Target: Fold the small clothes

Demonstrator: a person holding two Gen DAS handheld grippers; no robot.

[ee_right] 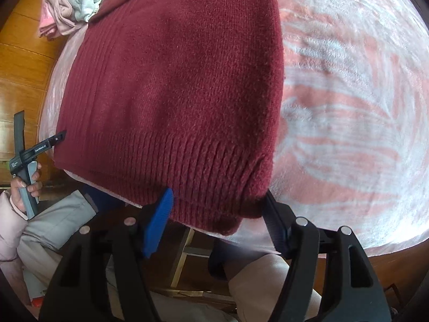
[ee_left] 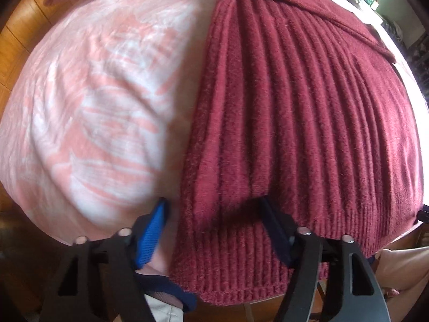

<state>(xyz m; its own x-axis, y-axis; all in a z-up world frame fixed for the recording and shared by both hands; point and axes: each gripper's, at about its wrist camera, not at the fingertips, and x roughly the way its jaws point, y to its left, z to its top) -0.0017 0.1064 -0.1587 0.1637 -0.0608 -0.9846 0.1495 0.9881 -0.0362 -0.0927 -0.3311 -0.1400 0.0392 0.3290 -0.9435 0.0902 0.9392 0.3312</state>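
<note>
1. Dark red ribbed knit sweater (ee_left: pixel 295 123) lies spread on the pink-and-white patterned blanket (ee_left: pixel 88 102), its ribbed hem at the blanket's near edge.
2. Left gripper (ee_left: pixel 214 230) fingers stand partly open astride the hem's near left corner; whether the pads press cannot be told.
3. Right gripper (ee_right: pixel 217 214) fingers, partly open, bracket the hem's near right corner.
4. Heap of pale clothes (ee_right: pixel 72 2) sits at the far edge.
</note>
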